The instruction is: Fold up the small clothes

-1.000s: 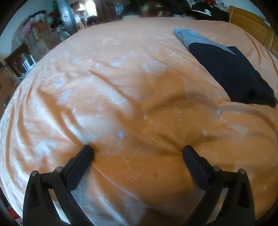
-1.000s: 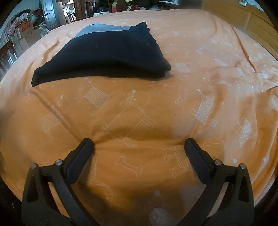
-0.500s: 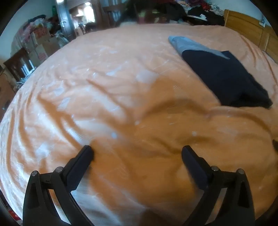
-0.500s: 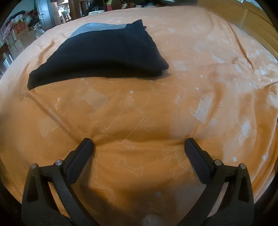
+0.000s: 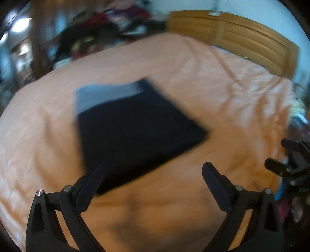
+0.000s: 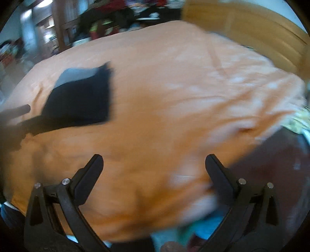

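While both views are smeared with motion blur, the orange bedspread [image 5: 222,81] fills most of each, stretching ahead of both grippers toward a wooden headboard [image 5: 251,36] far in front and to the right. A cluttered pile of dark and red items [image 6: 124,11] sits beyond the bed's far edge, too blurred to name. On the spread lies the folded dark garment [image 5: 135,128], navy with a pale grey band along its far side. It lies just ahead of the left gripper [image 5: 153,174], whose left finger overlaps its near corner in the picture; whether they touch cannot be told. From the right gripper [image 6: 154,164] the garment [image 6: 81,98] lies well ahead and to the left. Both grippers have their jaws spread wide with nothing between them. The right gripper also shows at the right edge of the left wrist view.
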Tool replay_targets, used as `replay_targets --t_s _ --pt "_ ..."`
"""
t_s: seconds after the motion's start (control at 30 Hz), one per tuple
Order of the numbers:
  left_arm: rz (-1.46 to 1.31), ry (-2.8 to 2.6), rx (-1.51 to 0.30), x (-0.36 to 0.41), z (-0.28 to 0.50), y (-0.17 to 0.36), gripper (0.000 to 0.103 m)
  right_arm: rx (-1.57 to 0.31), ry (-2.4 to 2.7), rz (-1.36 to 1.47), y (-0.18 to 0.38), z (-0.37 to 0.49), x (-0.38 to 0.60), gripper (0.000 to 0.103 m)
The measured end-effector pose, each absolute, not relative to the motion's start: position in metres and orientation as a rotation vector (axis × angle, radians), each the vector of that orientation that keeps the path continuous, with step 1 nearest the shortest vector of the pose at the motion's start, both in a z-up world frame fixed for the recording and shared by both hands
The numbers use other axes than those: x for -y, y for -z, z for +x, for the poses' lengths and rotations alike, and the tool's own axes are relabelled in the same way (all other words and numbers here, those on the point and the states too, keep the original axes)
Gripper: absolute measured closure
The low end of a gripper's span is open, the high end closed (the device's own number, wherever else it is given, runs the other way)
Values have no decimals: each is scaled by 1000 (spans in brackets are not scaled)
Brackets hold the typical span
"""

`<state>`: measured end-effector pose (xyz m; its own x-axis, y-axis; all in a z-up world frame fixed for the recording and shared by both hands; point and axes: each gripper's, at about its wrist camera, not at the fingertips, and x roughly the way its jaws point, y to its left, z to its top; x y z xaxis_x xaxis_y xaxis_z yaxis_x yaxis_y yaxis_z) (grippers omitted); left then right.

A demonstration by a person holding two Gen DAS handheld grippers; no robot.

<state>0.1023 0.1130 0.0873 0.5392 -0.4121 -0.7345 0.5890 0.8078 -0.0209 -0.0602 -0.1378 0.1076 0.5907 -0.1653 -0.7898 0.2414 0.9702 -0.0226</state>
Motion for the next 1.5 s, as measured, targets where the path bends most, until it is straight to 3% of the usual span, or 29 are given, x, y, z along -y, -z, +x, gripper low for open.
replay_targets --t_s 0.27,0.53,0.77,1.07,1.27,1.5 --pt "352 929 -769 83 16 -119 2 -914 623 226 -126 -132 329 0" --pt "488 1085 -904 233 -39 -69 6 -918 887 427 -93 -193 409 0" --pt "581 1096 -909 269 -61 -61 0 -912 903 486 -89 -201 450 0" --pt "732 1289 -850 323 -124 -58 0 -848 1025 548 -88 -242 504 0" --pt "736 1294 -853 366 -125 -56 0 -846 1074 572 -88 -251 522 0" --pt "689 1301 -801 352 -126 -57 0 -844 1092 579 -88 -249 516 0"
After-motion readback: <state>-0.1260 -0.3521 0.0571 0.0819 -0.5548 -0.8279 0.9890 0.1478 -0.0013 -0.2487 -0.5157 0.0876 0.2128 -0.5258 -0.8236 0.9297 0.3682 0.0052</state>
